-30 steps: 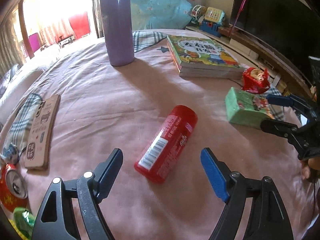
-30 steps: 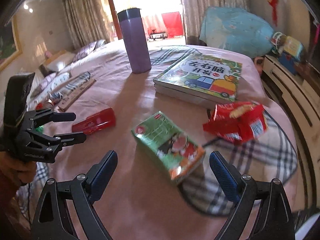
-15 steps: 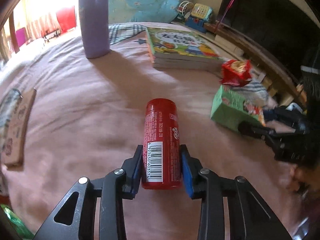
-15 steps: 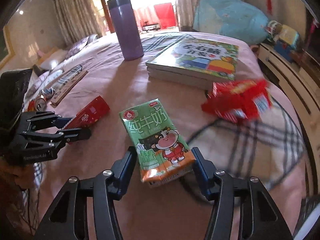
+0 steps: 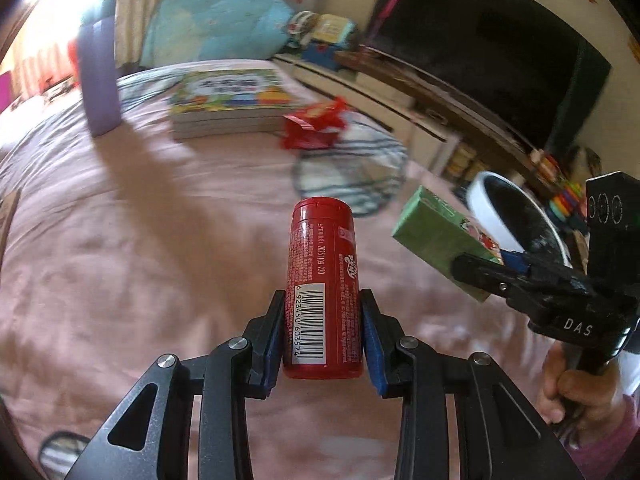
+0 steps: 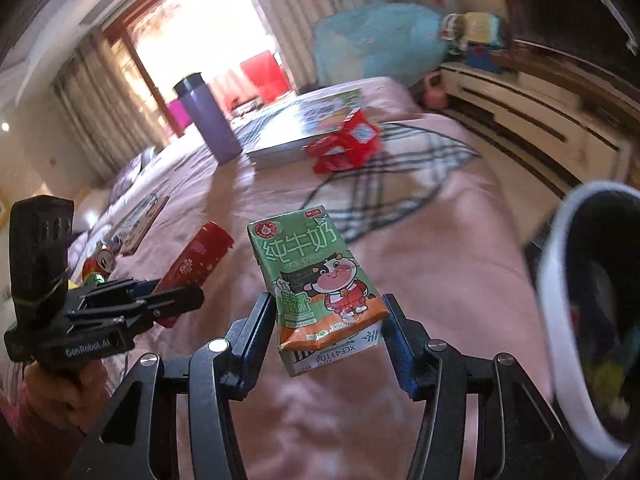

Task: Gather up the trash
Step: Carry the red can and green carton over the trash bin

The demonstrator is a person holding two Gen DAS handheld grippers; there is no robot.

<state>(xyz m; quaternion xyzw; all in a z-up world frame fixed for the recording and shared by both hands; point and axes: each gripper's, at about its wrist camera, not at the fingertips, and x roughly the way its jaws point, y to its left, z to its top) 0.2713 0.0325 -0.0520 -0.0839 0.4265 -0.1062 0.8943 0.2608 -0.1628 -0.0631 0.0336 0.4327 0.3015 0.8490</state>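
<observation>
My left gripper is shut on a red cylindrical tube with a barcode and holds it above the pink bedspread. My right gripper is shut on a green milk carton and holds it raised, near a white-rimmed trash bin at the right. In the left wrist view the carton and the right gripper are in front of the bin. A red snack wrapper lies by the books.
A purple tumbler and a stack of picture books stand at the far side of the bed. A crushed can and a flat card lie at the left. A TV cabinet runs along the right wall.
Both grippers closed on their objects, the left on the red tube and the right on the milk carton, then lifted them and swung right towards the white-rimmed bin.
</observation>
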